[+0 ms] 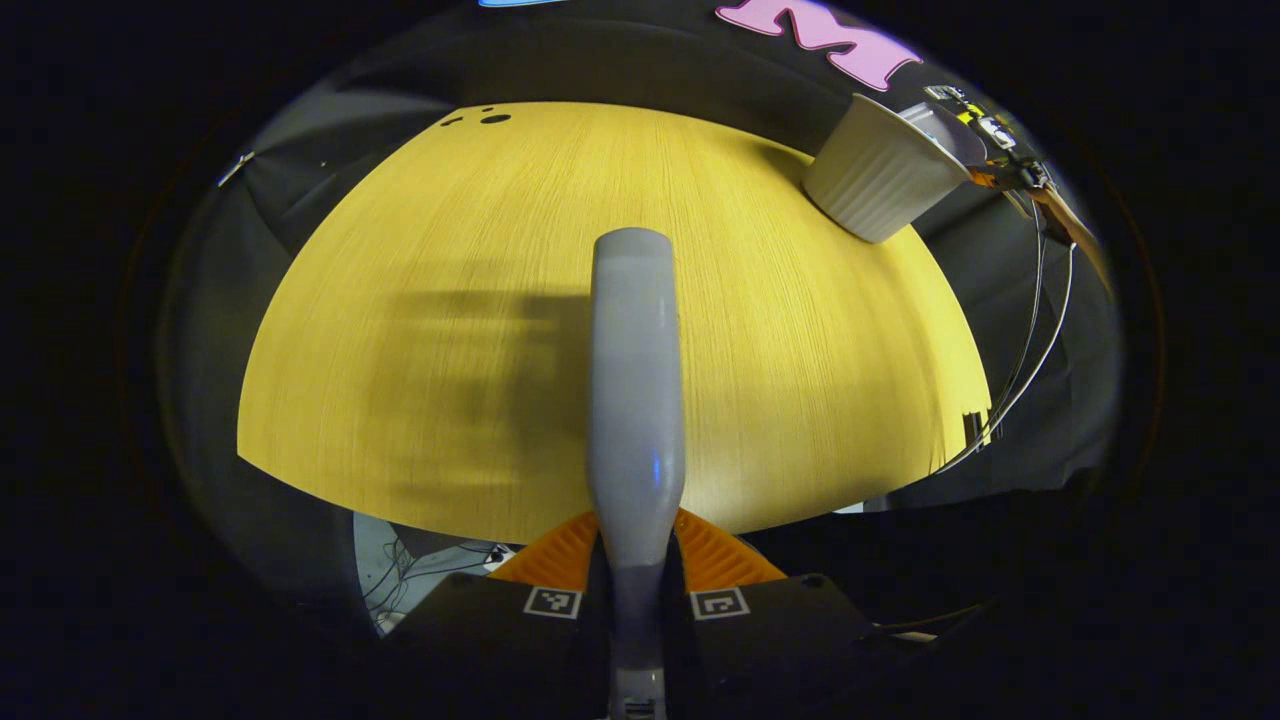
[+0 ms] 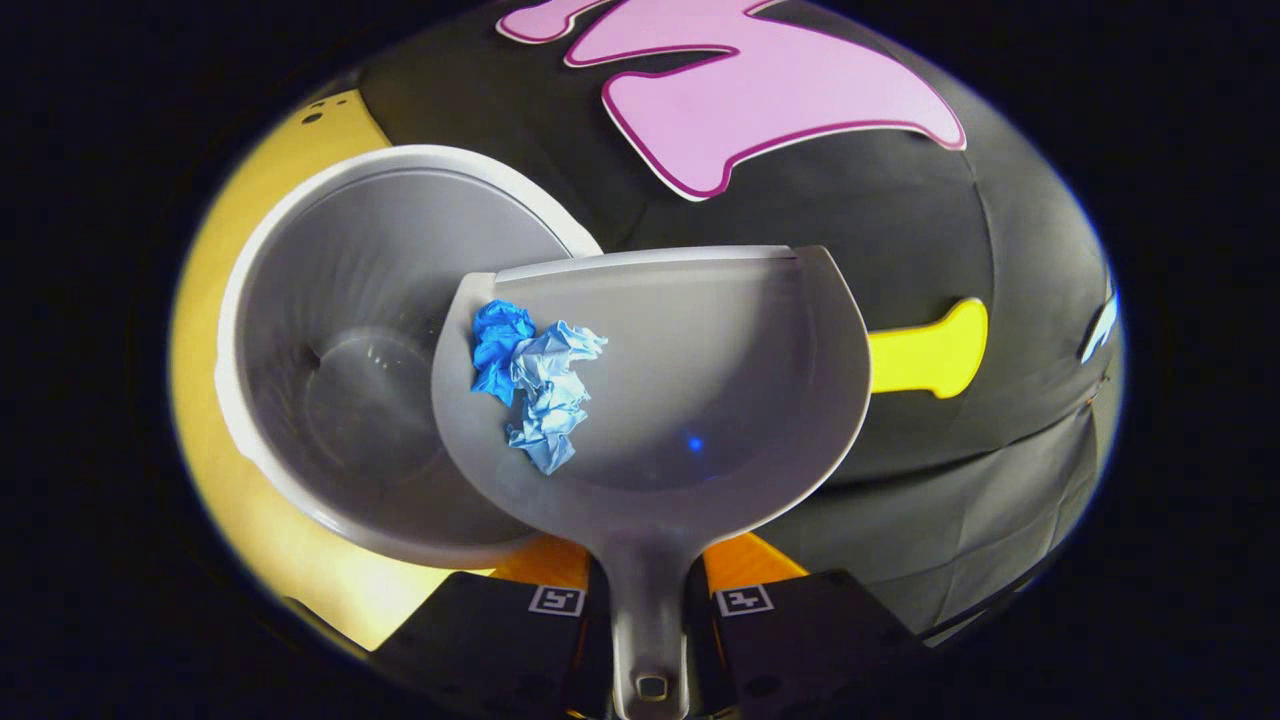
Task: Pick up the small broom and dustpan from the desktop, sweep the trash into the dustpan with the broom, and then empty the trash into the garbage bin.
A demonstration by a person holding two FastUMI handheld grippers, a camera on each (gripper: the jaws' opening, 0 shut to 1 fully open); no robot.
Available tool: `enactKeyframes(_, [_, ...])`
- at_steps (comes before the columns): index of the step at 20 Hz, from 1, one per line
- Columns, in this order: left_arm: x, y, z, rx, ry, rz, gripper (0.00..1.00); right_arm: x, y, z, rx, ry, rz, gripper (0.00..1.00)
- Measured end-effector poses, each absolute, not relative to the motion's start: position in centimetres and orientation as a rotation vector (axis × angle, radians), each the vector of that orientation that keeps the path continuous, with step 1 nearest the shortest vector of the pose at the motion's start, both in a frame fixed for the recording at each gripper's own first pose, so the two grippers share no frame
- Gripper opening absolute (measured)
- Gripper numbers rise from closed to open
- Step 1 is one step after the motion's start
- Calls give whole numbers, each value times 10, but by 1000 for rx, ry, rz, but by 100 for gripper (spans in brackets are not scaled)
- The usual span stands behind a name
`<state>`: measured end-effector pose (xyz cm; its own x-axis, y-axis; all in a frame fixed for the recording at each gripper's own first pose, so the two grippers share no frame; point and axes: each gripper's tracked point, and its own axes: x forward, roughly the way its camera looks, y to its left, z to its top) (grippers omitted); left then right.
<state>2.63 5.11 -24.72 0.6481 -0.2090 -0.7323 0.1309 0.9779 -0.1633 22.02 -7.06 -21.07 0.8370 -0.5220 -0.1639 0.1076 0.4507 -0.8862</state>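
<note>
Right gripper (image 2: 648, 600) clamps the dustpan (image 2: 700, 400); left gripper (image 1: 636, 590) clamps the broom (image 1: 635, 380). Trash (image 2: 535, 385), frame centre-left, could miss the bin (image 2: 330, 350) if tipped unevenly.

A yellow wood-grain worktop (image 1: 780, 330) is spreading across the left gripper view, its curved near edge lying just above the bottom of the scene. Small dark holes (image 1: 494, 118) are sitting near its far edge. Thin grey cables (image 1: 1040, 330) are hanging beside its right edge. Black cloth (image 2: 1000, 470) is draping behind the worktop in the right gripper view.
</note>
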Motion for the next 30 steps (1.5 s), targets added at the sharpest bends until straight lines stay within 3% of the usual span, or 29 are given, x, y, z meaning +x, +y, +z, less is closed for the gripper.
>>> enactKeyframes(13, [20,54,-241,-83,867,-190,25,216,-57,-188,-1407,254,-594,32])
enactKeyframes(14, [20,54,-241,-84,867,-190,29,215,-54,-184,-1444,236,-608,32])
enactKeyframes(17, [19,54,-241,-82,868,-192,25,213,-46,-179,-1548,174,-650,32])
enactKeyframes(22, [19,56,-239,-73,865,-188,22,216,-54,-184,-1453,231,-626,32])
enactKeyframes(25, [20,56,-239,-82,861,-179,25,216,-54,-187,-1365,259,-592,33])
enactKeyframes(30, [21,55,-238,-82,848,-171,25,201,-37,-175,-1240,229,-552,33])
